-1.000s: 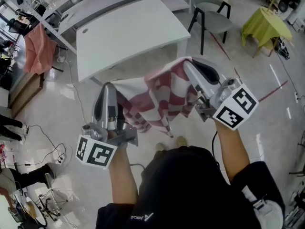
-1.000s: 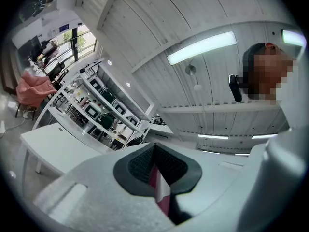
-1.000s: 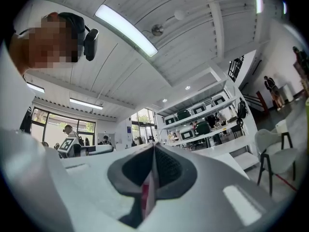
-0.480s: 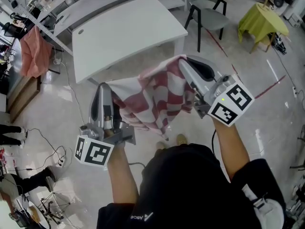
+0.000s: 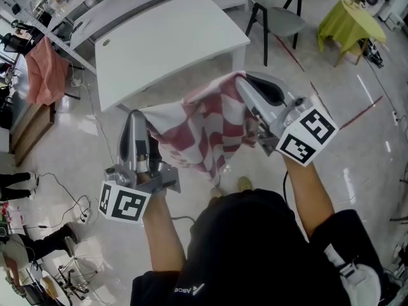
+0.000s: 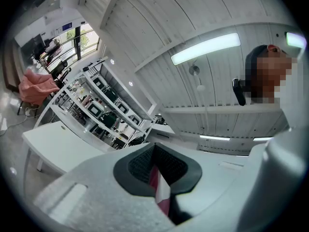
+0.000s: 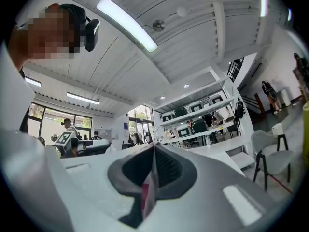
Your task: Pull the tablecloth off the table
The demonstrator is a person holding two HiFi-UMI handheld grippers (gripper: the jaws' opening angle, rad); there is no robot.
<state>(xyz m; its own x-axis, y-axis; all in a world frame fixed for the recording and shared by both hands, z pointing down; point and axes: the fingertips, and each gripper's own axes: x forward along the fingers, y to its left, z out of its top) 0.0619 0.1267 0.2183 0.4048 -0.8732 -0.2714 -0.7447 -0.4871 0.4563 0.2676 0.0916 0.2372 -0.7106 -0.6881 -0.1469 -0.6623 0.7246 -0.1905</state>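
Between the two hand-held grippers hangs the red-and-white checked tablecloth, bunched and sagging in the air above the floor. The left hand-held gripper has its jaws pressed together on one edge of the cloth, and the left gripper view shows a strip of red and white fabric pinched between its dark pads. The right hand-held gripper is clamped the same way on the opposite edge and reaches a little farther forward than the left. Beyond the tips of both stands the white bench; the cloth hangs on the near side of it, off its top. Farther off to the right of the right hand-held gripper are a grey chair with black legs and a small table draped in yellow-green. Well to the left of the left hand-held gripper hangs a pink cloth.
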